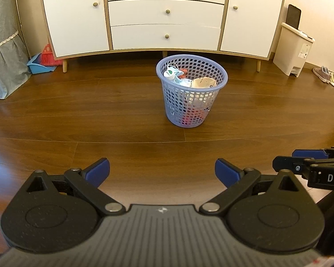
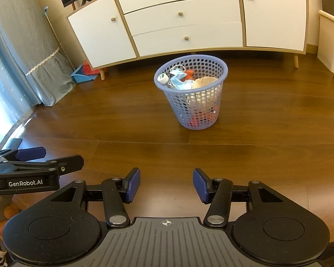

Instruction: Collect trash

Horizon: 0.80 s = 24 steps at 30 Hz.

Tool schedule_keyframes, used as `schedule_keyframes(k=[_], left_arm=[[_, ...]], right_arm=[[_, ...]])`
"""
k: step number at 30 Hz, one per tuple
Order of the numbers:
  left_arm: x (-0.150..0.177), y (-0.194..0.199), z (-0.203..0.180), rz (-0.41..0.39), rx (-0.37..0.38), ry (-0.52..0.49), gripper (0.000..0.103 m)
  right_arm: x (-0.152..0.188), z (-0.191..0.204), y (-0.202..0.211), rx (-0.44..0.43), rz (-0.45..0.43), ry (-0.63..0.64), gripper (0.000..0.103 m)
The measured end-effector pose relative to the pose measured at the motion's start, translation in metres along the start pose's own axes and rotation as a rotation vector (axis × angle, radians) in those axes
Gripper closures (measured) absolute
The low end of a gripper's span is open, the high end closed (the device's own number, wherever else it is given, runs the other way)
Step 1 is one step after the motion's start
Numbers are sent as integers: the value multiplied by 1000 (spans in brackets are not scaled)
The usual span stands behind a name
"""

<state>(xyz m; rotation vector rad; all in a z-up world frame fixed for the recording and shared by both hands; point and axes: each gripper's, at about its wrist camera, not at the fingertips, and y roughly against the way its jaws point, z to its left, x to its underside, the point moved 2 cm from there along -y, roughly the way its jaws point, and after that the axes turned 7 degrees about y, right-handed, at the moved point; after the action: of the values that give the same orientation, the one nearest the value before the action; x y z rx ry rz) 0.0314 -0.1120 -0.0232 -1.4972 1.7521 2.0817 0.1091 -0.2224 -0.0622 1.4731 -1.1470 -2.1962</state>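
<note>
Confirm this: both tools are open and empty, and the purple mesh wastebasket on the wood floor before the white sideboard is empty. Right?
Not quite. The purple mesh wastebasket already holds trash: a bottle, a face mask and crumpled paper, clearest in the right wrist view. The left tool and right tool are open and empty.

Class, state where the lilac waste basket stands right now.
In both wrist views the lilac waste basket stands on the wooden floor, centre frame, just before the white sideboard.

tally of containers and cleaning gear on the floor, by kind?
Laundry-style basket, purple, holding trash: 1
Pedal bin, white: 1
Dustpan, blue: 1
Brush, red: 1
Total: 4
</note>
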Motion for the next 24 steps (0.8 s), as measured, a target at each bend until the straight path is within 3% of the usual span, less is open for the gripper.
schedule_keyframes(k=[24], left_arm=[[2,2,-1,-7,-4,-5,3]], right_arm=[[1,5,2,3,-9,-1,53]])
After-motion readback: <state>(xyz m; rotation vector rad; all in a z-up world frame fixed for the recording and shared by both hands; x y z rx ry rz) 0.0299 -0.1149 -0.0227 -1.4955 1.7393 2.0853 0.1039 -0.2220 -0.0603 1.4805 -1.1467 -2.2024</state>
